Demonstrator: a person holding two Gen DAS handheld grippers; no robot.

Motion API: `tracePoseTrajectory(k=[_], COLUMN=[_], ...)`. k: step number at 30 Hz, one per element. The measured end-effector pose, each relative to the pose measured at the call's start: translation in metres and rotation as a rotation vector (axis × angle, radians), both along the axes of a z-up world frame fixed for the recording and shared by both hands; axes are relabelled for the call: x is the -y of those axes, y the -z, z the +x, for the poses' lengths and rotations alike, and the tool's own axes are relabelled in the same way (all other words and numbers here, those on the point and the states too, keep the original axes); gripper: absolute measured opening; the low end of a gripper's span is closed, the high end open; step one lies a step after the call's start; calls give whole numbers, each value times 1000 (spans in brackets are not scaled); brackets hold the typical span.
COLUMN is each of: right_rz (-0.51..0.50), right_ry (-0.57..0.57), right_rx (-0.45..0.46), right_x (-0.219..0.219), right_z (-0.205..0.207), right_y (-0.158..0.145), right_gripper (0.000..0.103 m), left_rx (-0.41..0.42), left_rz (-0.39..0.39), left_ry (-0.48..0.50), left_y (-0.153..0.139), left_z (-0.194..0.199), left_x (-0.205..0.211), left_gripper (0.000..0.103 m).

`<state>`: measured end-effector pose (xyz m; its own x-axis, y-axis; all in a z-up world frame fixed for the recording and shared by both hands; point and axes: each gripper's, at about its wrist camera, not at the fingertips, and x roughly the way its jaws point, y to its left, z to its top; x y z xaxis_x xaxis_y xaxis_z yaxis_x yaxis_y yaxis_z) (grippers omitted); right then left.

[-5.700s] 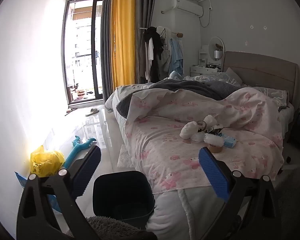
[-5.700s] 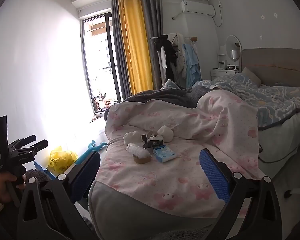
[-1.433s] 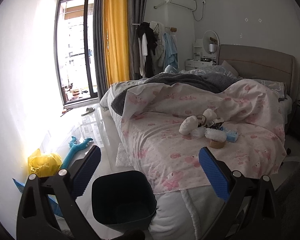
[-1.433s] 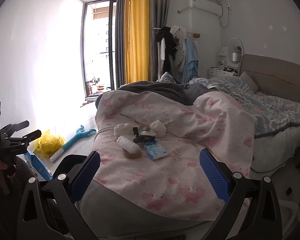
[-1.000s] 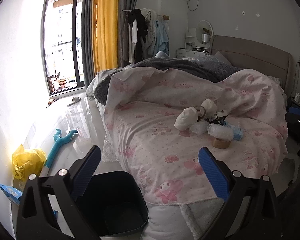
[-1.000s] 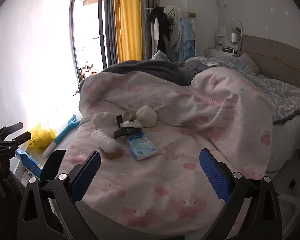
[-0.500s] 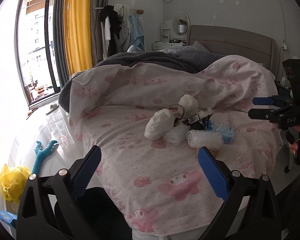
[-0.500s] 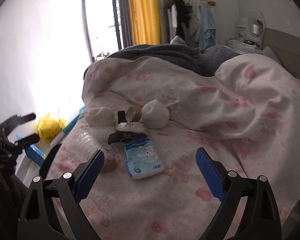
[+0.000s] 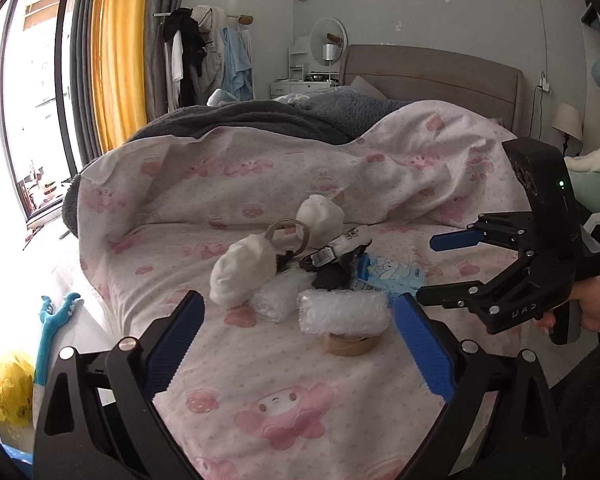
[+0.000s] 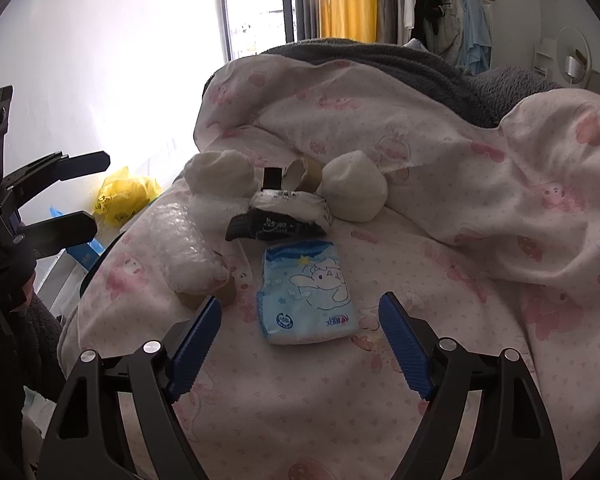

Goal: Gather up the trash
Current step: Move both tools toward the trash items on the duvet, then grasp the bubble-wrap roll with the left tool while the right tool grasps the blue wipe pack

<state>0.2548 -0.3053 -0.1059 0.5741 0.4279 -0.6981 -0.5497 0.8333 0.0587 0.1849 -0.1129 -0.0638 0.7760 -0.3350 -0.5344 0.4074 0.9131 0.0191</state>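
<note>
A heap of trash lies on the pink bedspread [image 9: 260,368]. In the left wrist view: a bubble-wrap roll [image 9: 342,312] on a brown tape roll [image 9: 350,345], two white wads [image 9: 242,270], a cardboard ring [image 9: 286,236], a black wrapper [image 9: 332,276] and a blue tissue pack [image 9: 396,274]. My left gripper [image 9: 298,344] is open, just short of the bubble wrap. My right gripper [image 10: 300,330] is open, hovering over the blue tissue pack [image 10: 306,296]. The right gripper also shows in the left wrist view [image 9: 432,266].
A dark bin rim [image 10: 96,268] shows past the bed's left edge. A yellow bag [image 10: 126,196] and a blue toy [image 9: 54,324] lie on the floor by the wall. A grey blanket [image 9: 260,118], headboard and clothes rack stand behind.
Both grippers have moved in close over the bed toward the heap. The bin has dropped out of the left wrist view. Both stay open.
</note>
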Motion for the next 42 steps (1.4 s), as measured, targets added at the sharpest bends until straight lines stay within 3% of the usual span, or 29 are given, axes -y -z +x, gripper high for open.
tracePoseTrajectory(k=[23, 27, 32, 38, 42], right_rz=[-14, 4, 17, -23, -20], right_ry=[-70, -67, -62, -25, 45], right_rx=[-70, -90, -98, -76, -43], right_x=[-17, -18, -19, -17, -9], right_z=[39, 45, 50, 47, 50], right_y=[36, 40, 41, 27, 15], right_gripper=[79, 68, 54, 53, 53], left_rx=[-108, -123, -152, -188, -182], left_rz=[64, 47, 29, 17, -7], left_ry=[43, 37, 37, 69, 80], left_y=[32, 34, 36, 42, 39], left_z=[30, 35, 41, 44, 44], left_x=[41, 40, 37, 35, 34], left_gripper=[84, 82, 70, 54, 52])
